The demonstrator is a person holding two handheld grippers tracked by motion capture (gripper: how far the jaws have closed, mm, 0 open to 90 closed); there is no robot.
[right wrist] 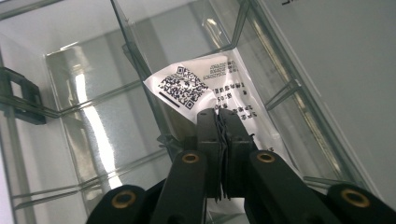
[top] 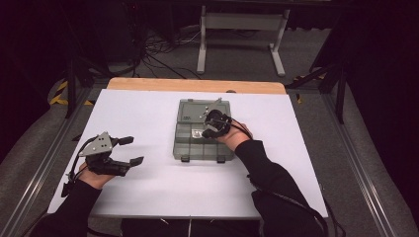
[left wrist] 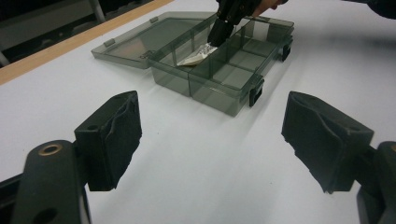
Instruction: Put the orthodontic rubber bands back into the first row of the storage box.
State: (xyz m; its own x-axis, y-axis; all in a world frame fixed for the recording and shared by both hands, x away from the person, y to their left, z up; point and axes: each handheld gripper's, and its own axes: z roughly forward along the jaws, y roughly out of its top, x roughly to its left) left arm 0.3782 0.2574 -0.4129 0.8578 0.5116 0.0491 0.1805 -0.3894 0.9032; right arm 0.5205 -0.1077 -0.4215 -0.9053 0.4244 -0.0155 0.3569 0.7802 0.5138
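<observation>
Packet: a small clear plastic packet (right wrist: 205, 91) with a printed QR-code label, tilted against a divider inside the smoky-grey compartment box (top: 184, 148), in a cell of the middle row.
Box: lid swung flat open toward 12 o'clock, base sitting just right of the counter's (top: 148, 187) centre, latches on the near edge.
Risk, snagging: the packet leans on a thin divider wall; if it is drawn out at a slant, I judge its edge could catch there and tug the light box across the counter.
Risk, slipping: the pinch is on a glossy corner only, so the film could slide free and drop into a neighbouring cell.
Risk, no brace: nothing holds the box down, so any sideways pull would shift it.
Right claw (right wrist: 219, 119): pressed together on the packet's lower edge, tips down in the cell.
Left claw (top: 127, 150): spread wide, holding nothing, resting at about 8 o'clock on the counter, well apart from the box, pads (left wrist: 114, 140) facing it.
</observation>
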